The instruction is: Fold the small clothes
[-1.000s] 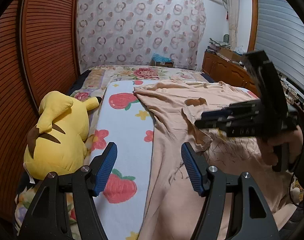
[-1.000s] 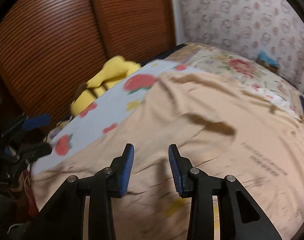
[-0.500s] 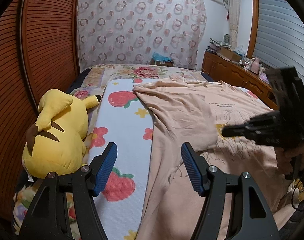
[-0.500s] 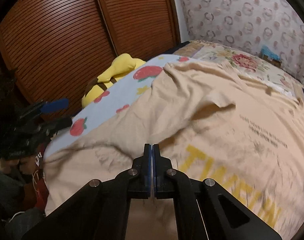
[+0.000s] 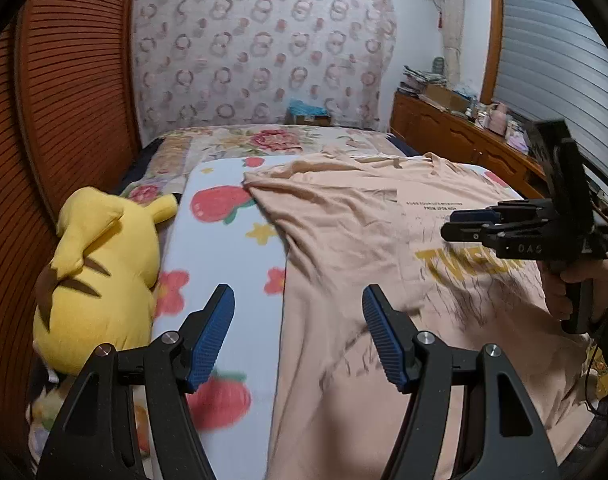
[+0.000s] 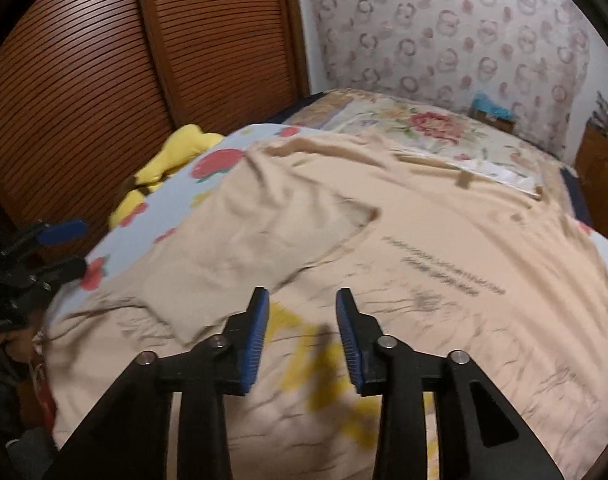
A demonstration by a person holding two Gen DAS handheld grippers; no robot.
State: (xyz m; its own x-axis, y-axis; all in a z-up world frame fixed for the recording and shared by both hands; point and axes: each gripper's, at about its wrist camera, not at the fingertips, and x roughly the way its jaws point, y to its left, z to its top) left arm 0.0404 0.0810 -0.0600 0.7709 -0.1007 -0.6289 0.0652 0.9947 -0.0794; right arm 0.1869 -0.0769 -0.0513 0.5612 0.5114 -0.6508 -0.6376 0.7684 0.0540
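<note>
Bed (image 5: 224, 144) with a floral cover, flanked on one side by slatted wooden doors (image 6: 104, 80) and at its far end by a patterned curtain (image 5: 264, 60). A white blanket with a strawberry print (image 5: 224, 264) lies along the bed. A peach T-shirt (image 5: 344, 240) with yellow lettering and lines of small dark print is spread flat over the blanket and cover, one sleeve folded inward onto the chest (image 6: 264, 232). A yellow plush toy (image 5: 96, 272) lies beside the blanket, next to the doors. The left gripper (image 5: 298, 336) hangs above the shirt's edge, its jaws released and wide apart, nothing between them. The right gripper (image 6: 302, 340), held in a hand (image 5: 572, 284), hangs over the yellow lettering; its jaws have just been opening and stand partly apart, empty, clear of the fabric.
</note>
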